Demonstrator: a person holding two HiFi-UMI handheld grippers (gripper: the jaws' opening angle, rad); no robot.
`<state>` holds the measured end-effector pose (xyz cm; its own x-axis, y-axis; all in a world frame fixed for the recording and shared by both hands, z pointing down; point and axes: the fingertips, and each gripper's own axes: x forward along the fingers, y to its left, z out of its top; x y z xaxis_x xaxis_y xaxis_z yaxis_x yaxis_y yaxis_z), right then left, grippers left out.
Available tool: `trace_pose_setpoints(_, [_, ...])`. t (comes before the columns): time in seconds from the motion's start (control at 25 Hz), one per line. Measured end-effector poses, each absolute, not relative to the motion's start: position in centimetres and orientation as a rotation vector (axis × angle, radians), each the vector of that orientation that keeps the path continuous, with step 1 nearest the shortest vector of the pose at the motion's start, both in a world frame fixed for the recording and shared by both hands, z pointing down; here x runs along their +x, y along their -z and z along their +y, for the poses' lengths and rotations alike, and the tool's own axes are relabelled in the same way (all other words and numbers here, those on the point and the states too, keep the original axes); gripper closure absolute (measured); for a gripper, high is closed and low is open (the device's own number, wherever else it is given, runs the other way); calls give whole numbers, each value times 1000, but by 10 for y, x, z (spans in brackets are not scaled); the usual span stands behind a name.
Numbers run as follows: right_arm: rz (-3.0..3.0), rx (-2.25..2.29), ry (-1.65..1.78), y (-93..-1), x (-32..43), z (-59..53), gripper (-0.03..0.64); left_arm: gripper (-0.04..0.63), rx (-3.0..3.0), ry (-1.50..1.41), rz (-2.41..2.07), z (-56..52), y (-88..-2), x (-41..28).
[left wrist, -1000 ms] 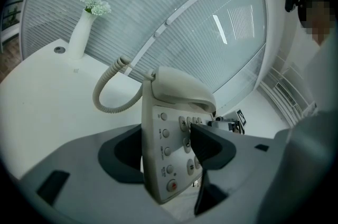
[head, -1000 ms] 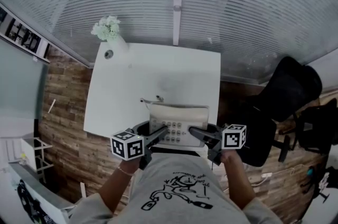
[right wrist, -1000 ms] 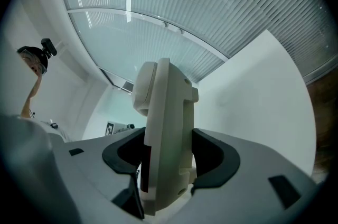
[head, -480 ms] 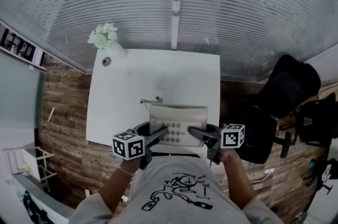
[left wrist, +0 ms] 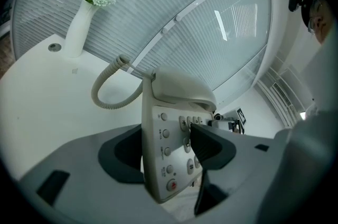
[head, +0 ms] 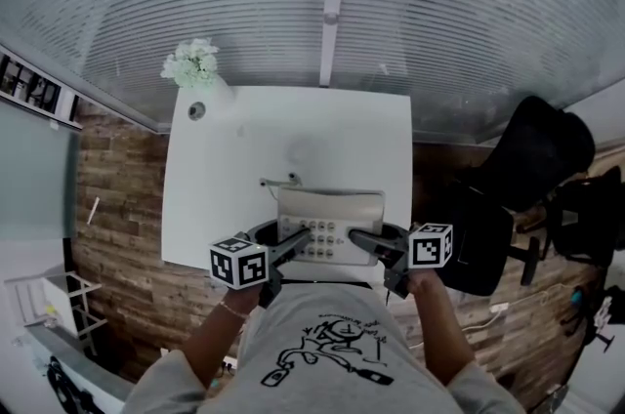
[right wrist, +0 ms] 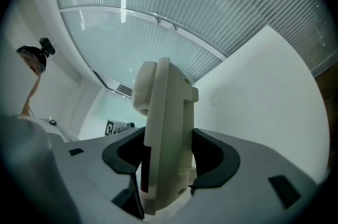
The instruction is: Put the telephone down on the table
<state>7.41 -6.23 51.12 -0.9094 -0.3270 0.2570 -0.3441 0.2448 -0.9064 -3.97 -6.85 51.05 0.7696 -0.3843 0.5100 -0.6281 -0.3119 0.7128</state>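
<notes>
**Item 1, left gripper (head: 296,246).** Mine, nearest me. Clamped across the left edge of the telephone (head: 332,213), one jaw on the keypad face and one under the base.

**Item 2, right gripper (head: 368,242).** Mine. Clamped the same way across the right edge, with the casing filling the gap between the jaws.

**Change noted.** Against a second ago, the telephone lies slightly further in from the near edge of the table (head: 283,129). The shift is small. Both grips are as they were. I judge the carry nearly done. With a jaw of each gripper beneath the base, it cannot yet lie flat. Lowering and release remain.

**Item 3, telephone.**
- Place: over the near edge of the table, right of centre, between my two grippers. I cannot tell whether it touches the top.
- Casing: cream-white desk set, flat wedge body.
- Keypad: rows of grey keys on the half nearer me, and one red key at a near corner.
- Handset: seated in its cradle across the far end.
- Cord (left wrist: 105,97): ribbed and pale, looping from the far left corner out onto the table.

**Item 4, vase (head: 198,62).** White, holding pale flowers, at the far left corner of the table, well apart from the telephone.

**Item 5, blinds (head: 439,12).** Slatted, beyond the far edge.
</notes>
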Motion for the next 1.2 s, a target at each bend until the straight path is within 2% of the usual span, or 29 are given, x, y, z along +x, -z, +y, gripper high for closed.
trace_pose_setpoints(1.2, [-2353, 682, -1893, -590, 80, -79, 344, 335, 1859, -312, -730, -86, -592, -34])
